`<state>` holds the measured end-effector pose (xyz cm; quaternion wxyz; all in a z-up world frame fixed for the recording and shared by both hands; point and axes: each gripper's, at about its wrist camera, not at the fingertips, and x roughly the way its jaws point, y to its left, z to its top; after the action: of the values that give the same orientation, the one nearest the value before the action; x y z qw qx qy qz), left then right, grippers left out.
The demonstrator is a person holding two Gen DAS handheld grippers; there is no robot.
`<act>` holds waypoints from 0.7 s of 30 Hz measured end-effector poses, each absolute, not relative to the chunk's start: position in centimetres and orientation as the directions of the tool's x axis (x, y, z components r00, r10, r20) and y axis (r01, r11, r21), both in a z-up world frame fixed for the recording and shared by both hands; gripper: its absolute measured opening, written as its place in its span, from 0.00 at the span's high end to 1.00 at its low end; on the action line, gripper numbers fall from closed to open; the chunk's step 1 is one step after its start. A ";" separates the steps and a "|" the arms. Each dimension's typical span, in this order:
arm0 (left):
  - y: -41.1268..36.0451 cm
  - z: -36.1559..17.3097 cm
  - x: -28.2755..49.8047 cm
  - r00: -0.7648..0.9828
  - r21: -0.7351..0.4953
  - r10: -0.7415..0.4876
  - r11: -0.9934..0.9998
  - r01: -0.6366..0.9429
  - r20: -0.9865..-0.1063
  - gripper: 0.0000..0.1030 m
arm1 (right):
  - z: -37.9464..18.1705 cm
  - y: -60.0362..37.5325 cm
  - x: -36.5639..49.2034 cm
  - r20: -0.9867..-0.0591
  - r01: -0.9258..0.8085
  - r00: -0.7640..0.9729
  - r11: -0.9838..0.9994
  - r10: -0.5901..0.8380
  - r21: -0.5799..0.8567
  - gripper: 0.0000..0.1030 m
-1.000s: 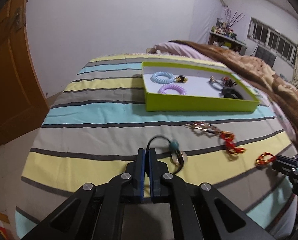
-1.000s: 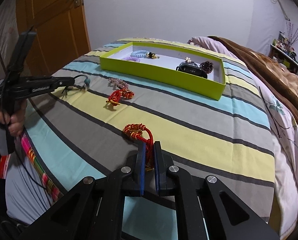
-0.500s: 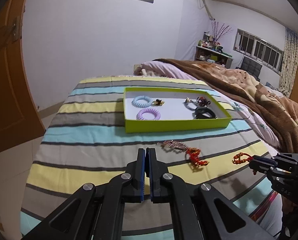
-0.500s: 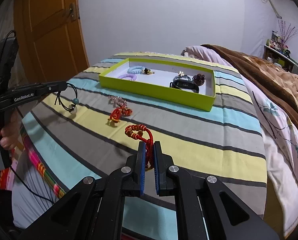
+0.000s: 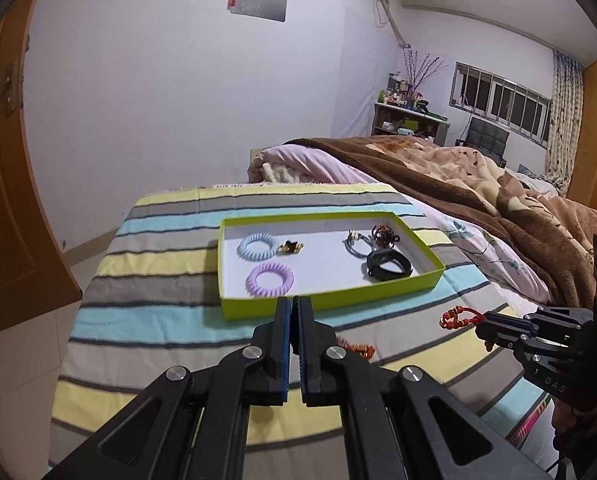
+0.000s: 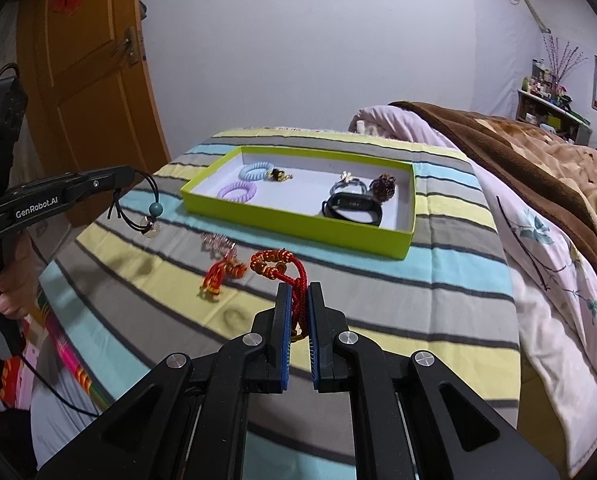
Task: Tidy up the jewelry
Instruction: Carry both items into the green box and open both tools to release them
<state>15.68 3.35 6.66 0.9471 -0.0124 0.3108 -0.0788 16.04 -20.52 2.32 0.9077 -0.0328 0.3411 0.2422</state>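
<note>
On the striped bedcover (image 6: 378,280) lies a lime-green tray (image 6: 298,224) with white floor; inside are spiral hair ties, a black band and small pieces. The right gripper (image 6: 299,292) is clenched on a red knotted cord bracelet (image 6: 276,266), lifted off the cover. The left gripper (image 6: 128,174) pinches a black cord bracelet (image 6: 146,208) with a teal bead, hanging in air.
</note>
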 end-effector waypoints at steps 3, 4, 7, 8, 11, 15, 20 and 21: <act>3.0 7.1 16.7 0.801 -0.066 -0.159 0.987 0.149 -0.577 0.98 | 2.5 -20.8 17.3 -0.633 -0.446 0.658 0.889 0.407 0.107 0.93; 3.0 7.2 17.0 0.801 -0.066 -0.159 0.987 0.149 -0.577 0.98 | 2.6 -21.0 17.9 -0.633 -0.439 0.662 0.892 0.401 0.106 0.93; 3.1 7.5 18.2 0.803 -0.068 -0.158 0.987 0.146 -0.575 0.98 | 2.8 -21.3 19.3 -0.631 -0.423 0.670 0.900 0.391 0.108 0.93; 3.1 7.5 18.8 0.803 -0.068 -0.158 0.987 0.146 -0.575 0.98 | 2.8 -21.4 19.7 -0.631 -0.419 0.672 0.901 0.388 0.108 0.93; 3.2 7.5 20.1 0.802 -0.062 -0.154 0.987 0.145 -0.577 0.98 | 2.8 -21.5 21.1 -0.635 -0.405 0.676 0.908 0.375 0.105 0.93; 3.4 7.1 22.3 0.793 -0.054 -0.147 0.988 0.143 -0.591 0.98 | 2.5 -21.4 23.1 -0.641 -0.389 0.680 0.916 0.357 0.097 0.93; 3.7 6.4 24.9 0.780 -0.050 -0.137 0.990 0.135 -0.611 0.97 | 2.1 -21.3 25.8 -0.655 -0.366 0.678 0.926 0.334 0.092 0.93; 3.9 6.2 25.4 0.777 -0.052 -0.137 0.990 0.133 -0.614 0.97 | 1.9 -21.3 26.5 -0.659 -0.363 0.676 0.928 0.329 0.091 0.93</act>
<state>25.41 3.86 6.19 0.9426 -0.0029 0.3262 -0.0718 26.46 -21.28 1.92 0.9152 -0.0236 0.3552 0.1889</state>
